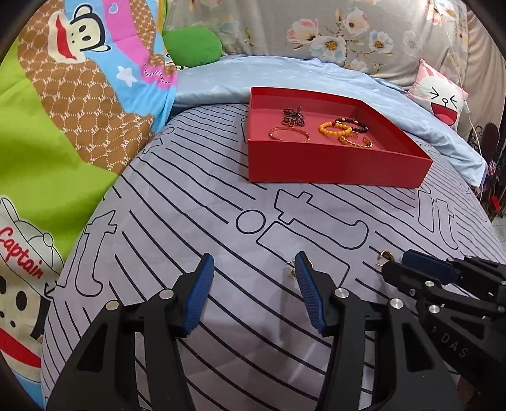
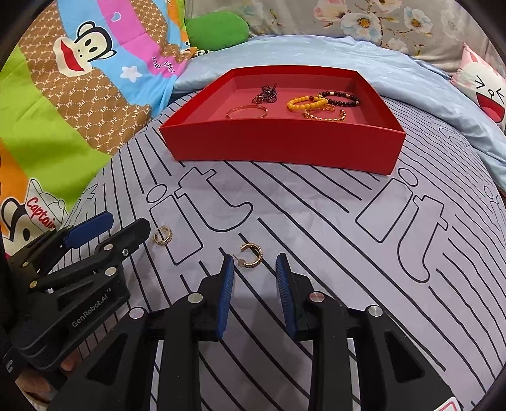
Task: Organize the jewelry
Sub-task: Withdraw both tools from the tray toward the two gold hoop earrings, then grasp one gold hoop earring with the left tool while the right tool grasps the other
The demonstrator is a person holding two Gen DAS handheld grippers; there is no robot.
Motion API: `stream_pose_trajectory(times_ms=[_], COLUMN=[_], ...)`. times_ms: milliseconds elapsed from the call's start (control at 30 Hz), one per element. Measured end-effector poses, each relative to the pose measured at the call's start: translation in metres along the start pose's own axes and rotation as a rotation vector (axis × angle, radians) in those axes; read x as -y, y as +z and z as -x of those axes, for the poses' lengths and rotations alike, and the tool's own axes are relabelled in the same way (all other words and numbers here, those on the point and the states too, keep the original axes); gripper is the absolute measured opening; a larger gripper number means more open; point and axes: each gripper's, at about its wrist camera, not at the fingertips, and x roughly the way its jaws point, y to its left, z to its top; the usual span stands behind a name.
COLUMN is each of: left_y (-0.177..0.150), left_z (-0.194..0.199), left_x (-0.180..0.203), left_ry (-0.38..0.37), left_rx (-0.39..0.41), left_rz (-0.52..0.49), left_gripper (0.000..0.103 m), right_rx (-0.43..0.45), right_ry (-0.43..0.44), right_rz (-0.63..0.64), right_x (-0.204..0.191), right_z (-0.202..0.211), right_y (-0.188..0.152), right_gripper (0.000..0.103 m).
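A red tray (image 1: 332, 167) (image 2: 284, 148) sits on the striped bedsheet and holds several bracelets, among them a yellow bead bracelet (image 1: 334, 127) (image 2: 306, 102) and a gold bangle (image 1: 288, 134) (image 2: 247, 112). Two gold hoop earrings lie on the sheet. One earring (image 2: 252, 254) (image 1: 384, 255) lies just ahead of my open right gripper (image 2: 254, 264), between its fingertips. The other earring (image 2: 163, 239) (image 1: 292, 268) lies by the right fingertip of my open left gripper (image 1: 253, 264), partly hidden behind it. Both grippers are empty.
A cartoon monkey quilt (image 1: 63, 126) (image 2: 63, 110) is bunched at the left. A light blue pillow (image 1: 284, 76) and a floral pillow (image 1: 332, 28) lie behind the tray. A pink face cushion (image 1: 439, 91) sits at the far right.
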Motion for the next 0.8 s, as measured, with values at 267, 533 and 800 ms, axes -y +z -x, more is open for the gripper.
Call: stream_pose_trajectory(times_ms=[267, 533, 800], left_y=[0.000, -0.003, -0.004], left_z=[-0.002, -0.003, -0.004], left_x=[-0.001, 0.004, 0.013], left_ry=[-0.014, -0.025, -0.037], left_rx=[-0.009, -0.022, -0.031], left_rz=[0.010, -0.001, -0.019], left_gripper=[0.051, 0.051, 0.051], right_rx=[0.009, 0.021, 0.026], right_ry=[-0.039, -0.069, -0.080], right_rz=[0.037, 0.060, 0.027], right_x=[-0.007, -0.007, 0.003], right_z=[-0.005, -0.005, 0.001], right_y=[0.003, 0.002, -0.001], right_gripper=[0.027, 0.017, 0.017])
